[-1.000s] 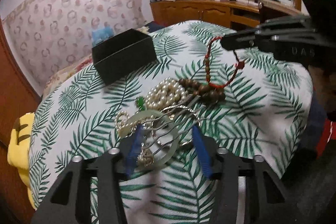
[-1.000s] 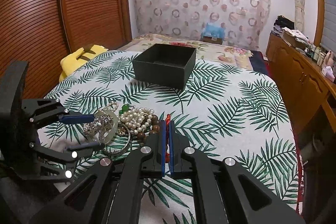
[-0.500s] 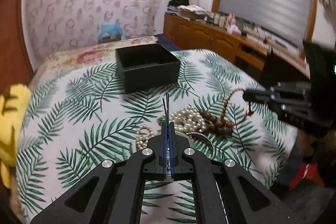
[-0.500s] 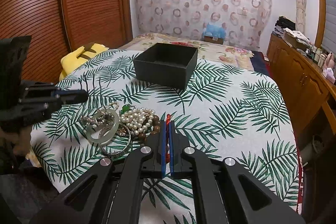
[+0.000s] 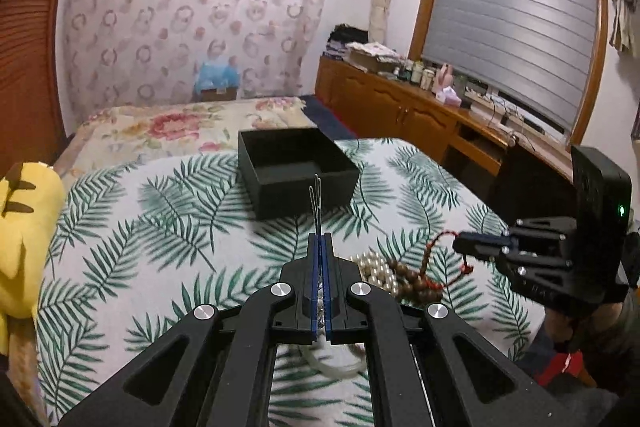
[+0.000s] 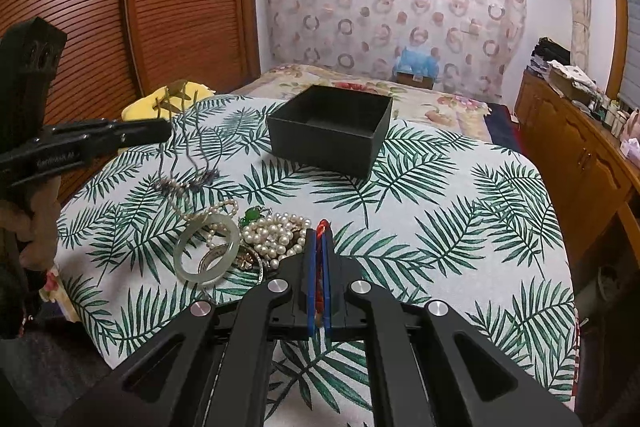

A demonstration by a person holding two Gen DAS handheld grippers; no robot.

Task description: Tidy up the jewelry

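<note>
Since half a second ago the left gripper (image 6: 160,133) has risen higher above the tabletop (image 6: 460,211), drawing the thin silver chain necklace (image 6: 188,163) further up so that its strands now hang well clear of the jewelry pile, with only its beaded lower end near the leaf-print cloth. The left jaws are clenched on that chain; in the left wrist view two fine strands (image 5: 317,203) stick out past the blue pads (image 5: 314,267). The right gripper (image 6: 319,239) holds low over the near edge of the pile, its jaws pressed together on the red cord of the brown bead bracelet (image 5: 416,277), which loops from the right gripper (image 5: 466,247) down to the beads lying on the cloth. The rest of the jewelry sits in a heap: a pale jade bangle (image 6: 207,254) lying flat, a cluster of pearl strands (image 6: 272,235) just beside it, and a small green pendant (image 6: 251,215) at the far edge of the pearls. The open black box (image 6: 332,131) stands beyond the heap, apart from it, toward the far side of the tabletop.
</note>
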